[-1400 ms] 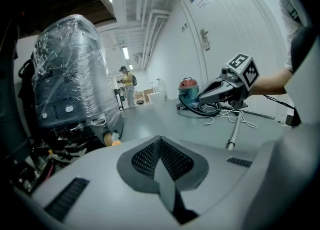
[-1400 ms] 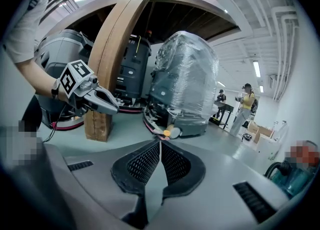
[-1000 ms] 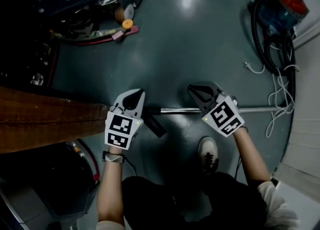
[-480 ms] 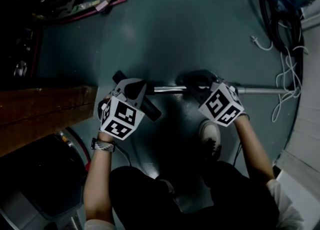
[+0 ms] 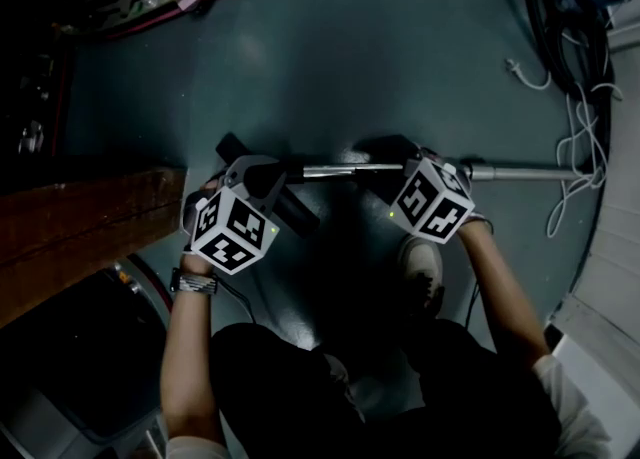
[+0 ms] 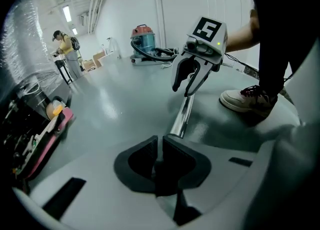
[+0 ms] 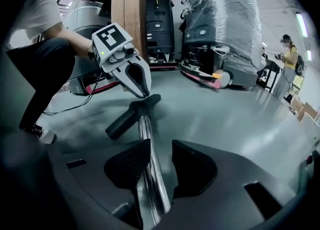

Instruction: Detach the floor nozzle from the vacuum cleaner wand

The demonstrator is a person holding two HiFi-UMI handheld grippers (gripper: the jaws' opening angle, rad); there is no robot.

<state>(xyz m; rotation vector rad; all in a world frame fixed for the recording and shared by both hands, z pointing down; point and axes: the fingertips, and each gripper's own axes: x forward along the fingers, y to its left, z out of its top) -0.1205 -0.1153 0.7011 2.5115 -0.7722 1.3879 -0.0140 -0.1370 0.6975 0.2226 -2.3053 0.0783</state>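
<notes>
The chrome wand [image 5: 520, 174] lies level just above the grey floor, and its left end goes into the black floor nozzle [image 5: 292, 209]. My left gripper [image 5: 268, 179] is shut at the nozzle's neck [image 7: 142, 101], where the wand [image 6: 181, 119] comes out past its jaws [image 6: 160, 154]. The nozzle is hidden under that gripper in the left gripper view. My right gripper [image 5: 375, 169] straddles the wand [image 7: 147, 149]. Its jaws have just been opening, with the tube still between the parted pads [image 7: 127, 164].
A vacuum canister with coiled hose [image 6: 142, 38] stands at the far wall, and white cables [image 5: 575, 147] trail beside the wand's right end. A wooden beam [image 5: 80, 217] runs at the left. The person's shoe [image 5: 422, 272] is planted below the right gripper. Wrapped machines [image 7: 220, 23] stand behind.
Both grippers have sunk toward the floor with the wand and nozzle. The right gripper's jaws have parted from the wand. The left gripper has rolled over the nozzle's neck.
</notes>
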